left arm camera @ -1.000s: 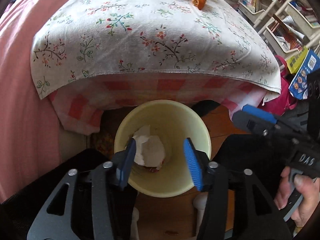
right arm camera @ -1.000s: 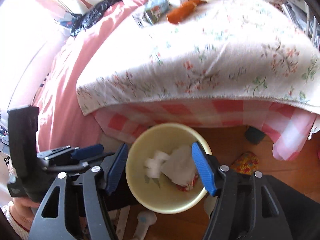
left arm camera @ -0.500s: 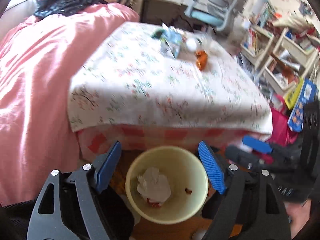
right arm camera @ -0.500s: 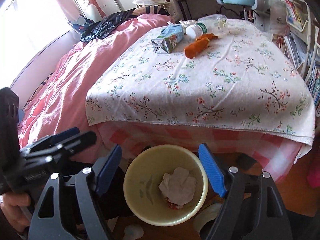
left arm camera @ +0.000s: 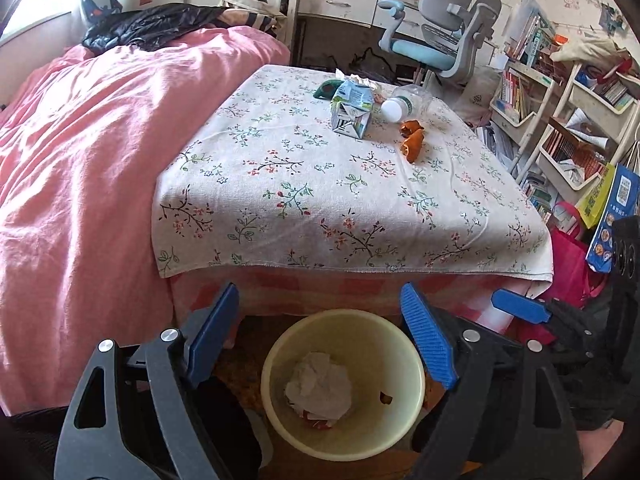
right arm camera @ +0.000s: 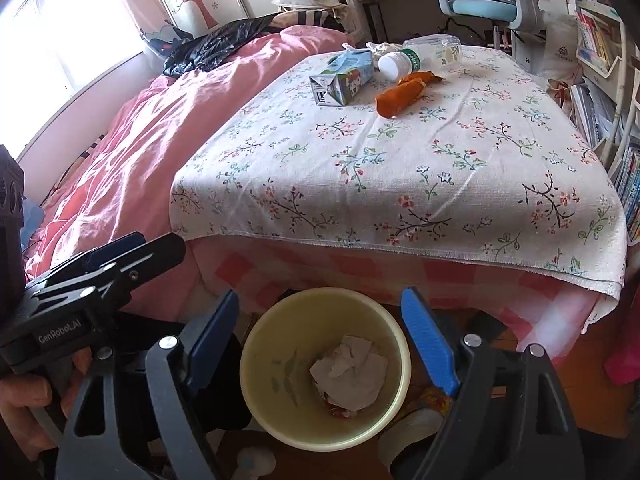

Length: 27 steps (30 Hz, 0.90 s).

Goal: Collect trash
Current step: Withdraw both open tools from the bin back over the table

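A cluttered bedroom holds a low table (left arm camera: 280, 184) under floral cloth. Both grippers, left (left arm camera: 322, 344) and right (right arm camera: 320, 344), hang empty with jaws spread above the bin (right arm camera: 256, 364). Across the table lies a milk carton (right arm camera: 342, 78), probably light and crushable; grip its flat sides.

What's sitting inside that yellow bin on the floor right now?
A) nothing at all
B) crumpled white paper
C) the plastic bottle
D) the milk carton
B: crumpled white paper lies in the yellow bin; the milk carton and plastic bottle are on the table.
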Each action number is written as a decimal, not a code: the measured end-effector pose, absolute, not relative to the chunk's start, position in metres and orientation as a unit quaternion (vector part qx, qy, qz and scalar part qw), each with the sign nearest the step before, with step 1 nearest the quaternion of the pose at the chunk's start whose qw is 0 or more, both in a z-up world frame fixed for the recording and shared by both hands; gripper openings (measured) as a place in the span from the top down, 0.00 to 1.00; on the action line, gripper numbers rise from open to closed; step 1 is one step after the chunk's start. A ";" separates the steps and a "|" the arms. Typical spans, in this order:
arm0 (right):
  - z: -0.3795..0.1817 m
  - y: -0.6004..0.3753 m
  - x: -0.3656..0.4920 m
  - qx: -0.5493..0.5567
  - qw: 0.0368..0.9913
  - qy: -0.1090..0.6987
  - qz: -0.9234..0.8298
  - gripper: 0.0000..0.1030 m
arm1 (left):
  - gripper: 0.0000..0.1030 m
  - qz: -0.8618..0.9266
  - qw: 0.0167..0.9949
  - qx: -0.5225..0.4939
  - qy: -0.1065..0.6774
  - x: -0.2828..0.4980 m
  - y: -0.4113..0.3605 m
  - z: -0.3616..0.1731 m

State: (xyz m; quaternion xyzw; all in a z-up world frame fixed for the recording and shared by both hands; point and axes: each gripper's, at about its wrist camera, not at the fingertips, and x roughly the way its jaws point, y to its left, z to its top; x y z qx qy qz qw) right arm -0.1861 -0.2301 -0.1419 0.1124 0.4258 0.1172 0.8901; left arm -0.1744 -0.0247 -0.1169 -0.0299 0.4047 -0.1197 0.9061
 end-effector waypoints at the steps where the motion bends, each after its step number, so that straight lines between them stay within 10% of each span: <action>1: -0.142 -0.230 -0.186 0.113 0.890 0.426 0.116 0.22 | 0.23 -0.118 0.907 -0.031 0.404 -0.174 -0.024 -0.117; 27: -0.135 -0.218 -0.185 0.089 0.901 0.406 0.122 0.20 | 0.23 -0.065 0.913 -0.071 0.397 -0.161 -0.004 -0.118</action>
